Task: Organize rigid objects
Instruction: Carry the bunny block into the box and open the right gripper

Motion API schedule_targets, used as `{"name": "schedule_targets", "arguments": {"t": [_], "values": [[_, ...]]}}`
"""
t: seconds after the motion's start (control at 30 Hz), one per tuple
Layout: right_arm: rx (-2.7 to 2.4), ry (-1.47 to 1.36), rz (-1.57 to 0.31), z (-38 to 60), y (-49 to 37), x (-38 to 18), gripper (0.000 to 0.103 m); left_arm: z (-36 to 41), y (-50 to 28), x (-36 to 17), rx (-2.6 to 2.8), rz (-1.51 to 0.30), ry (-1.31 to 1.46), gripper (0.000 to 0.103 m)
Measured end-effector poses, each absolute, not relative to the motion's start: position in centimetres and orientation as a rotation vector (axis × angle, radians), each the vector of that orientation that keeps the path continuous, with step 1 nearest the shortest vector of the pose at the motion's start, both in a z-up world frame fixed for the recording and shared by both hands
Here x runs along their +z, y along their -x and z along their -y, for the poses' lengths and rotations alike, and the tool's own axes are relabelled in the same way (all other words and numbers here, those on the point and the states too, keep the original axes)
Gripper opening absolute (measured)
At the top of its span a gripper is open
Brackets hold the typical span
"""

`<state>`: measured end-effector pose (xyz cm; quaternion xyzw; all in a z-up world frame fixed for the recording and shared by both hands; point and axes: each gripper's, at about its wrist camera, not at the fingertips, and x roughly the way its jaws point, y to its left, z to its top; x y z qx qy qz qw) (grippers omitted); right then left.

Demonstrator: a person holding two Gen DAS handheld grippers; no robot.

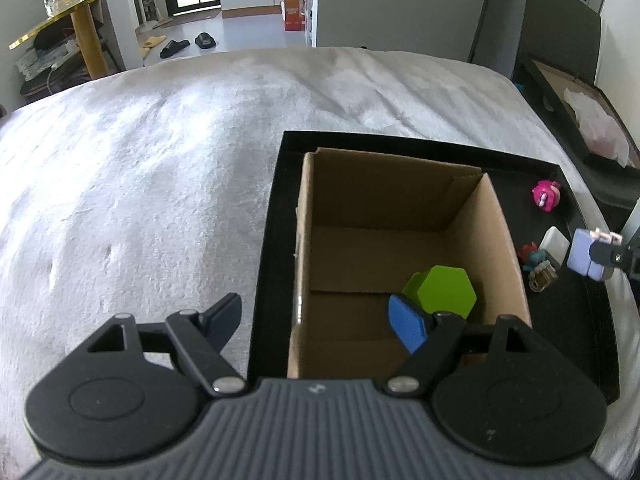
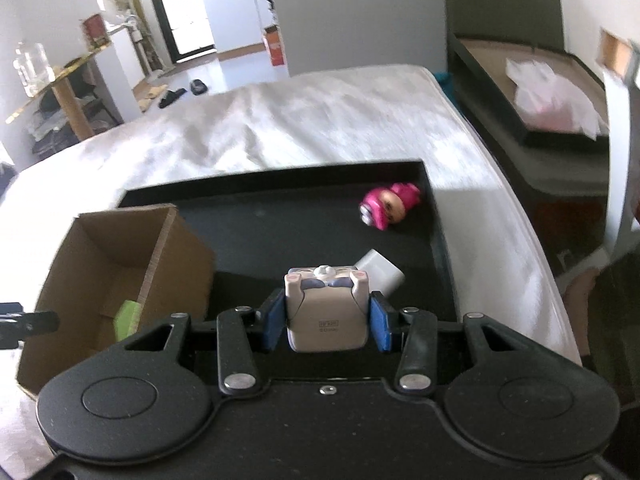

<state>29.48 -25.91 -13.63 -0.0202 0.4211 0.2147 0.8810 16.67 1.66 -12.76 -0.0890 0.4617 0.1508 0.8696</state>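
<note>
Blue pads [image 2: 380, 328] of the right gripper [image 2: 327, 326] press on both flanks of a pale lilac-and-cream cube toy [image 2: 326, 312], which hangs clear above the black tray [image 2: 280, 216] — in the left wrist view the same toy [image 1: 582, 258] shows at the far right edge, pinched by the dark fingers. Just beyond the held toy lies a white rounded block [image 2: 380, 270] on the tray floor, and farther off, near the tray's far right corner, a pink figurine [image 2: 388, 204] lies on its side. A small cluster of red and teal figures [image 1: 536, 264] sits beside the white block [image 1: 554, 244]. The left gripper [image 1: 320, 320] is spread wide with nothing between its fingers — one finger over the white bedspread [image 1: 140, 160], the other, blue-padded, over the open cardboard box [image 1: 400, 240]. That box stands in the tray's left part, and a green hexagonal block [image 1: 444, 290] rests on its floor near the right wall. Slippers [image 1: 188, 44] lie on the floor past the bed.
</note>
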Motion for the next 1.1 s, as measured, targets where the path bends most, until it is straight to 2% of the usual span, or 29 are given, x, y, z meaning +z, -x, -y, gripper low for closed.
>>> {"name": "schedule_targets", "arguments": {"t": [0.33,0.73,0.83,1.0,1.1], "values": [[0.523,0.091,-0.815,22.3,-28.8,-10.6,0.043,-2.6,-15.7,-12.7,0.300,-0.935,0.204,0.079],[0.597,0.135,-0.761,18.1,-27.7,-8.5,0.043,-3.8,-14.9,-13.6,0.284,-0.924,0.226,0.068],[0.623,0.144,-0.764,16.9,-27.3,-8.3,0.043,-4.0,-14.6,-13.8,0.275,-0.922,0.233,0.062],[0.678,0.172,-0.771,14.5,-26.6,-8.4,0.043,-4.3,-14.1,-14.2,0.258,-0.917,0.256,0.041],[0.702,0.187,-0.785,13.1,-26.2,-8.8,0.043,-4.4,-14.0,-14.4,0.249,-0.914,0.269,0.033]]}}
